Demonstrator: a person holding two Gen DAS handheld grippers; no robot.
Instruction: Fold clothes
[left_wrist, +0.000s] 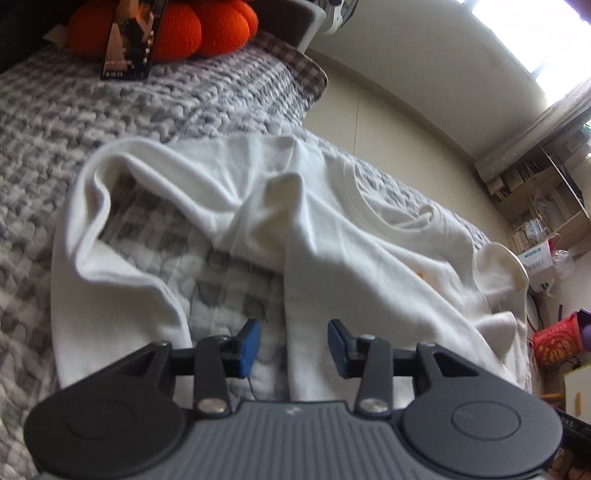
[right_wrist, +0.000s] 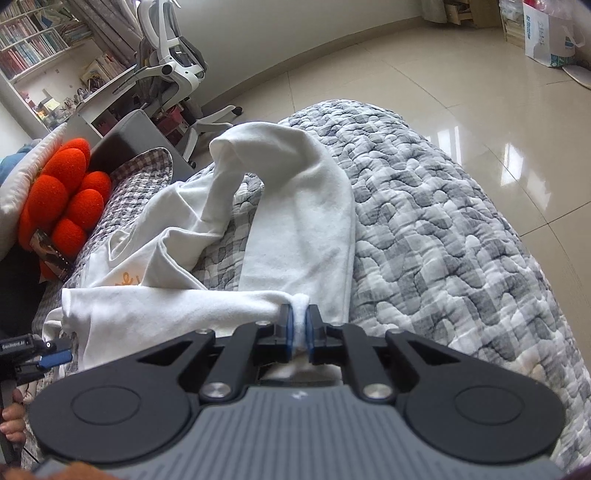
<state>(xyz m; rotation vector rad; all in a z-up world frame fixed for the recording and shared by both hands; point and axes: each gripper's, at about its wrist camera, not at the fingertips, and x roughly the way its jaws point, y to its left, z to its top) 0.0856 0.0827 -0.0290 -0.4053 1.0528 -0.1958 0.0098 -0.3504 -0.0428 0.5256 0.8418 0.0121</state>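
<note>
Rumpled white cotton T-shirt (left_wrist: 332, 229) spread on grey-and-white quilted bed (right_wrist: 461, 229), long axis running near to far. Right tongs (right_wrist: 300, 334) clamped on near hem bunch. Left tongs (left_wrist: 293, 343) apart, empty, poised just above a fold ridge straight ahead, probably next grab.

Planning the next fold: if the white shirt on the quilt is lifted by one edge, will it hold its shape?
Probably not. The white shirt already drapes in soft folds and bunches where the right gripper pinches it, so it likely sags. It looks light, and may drag across the quilt.
</note>
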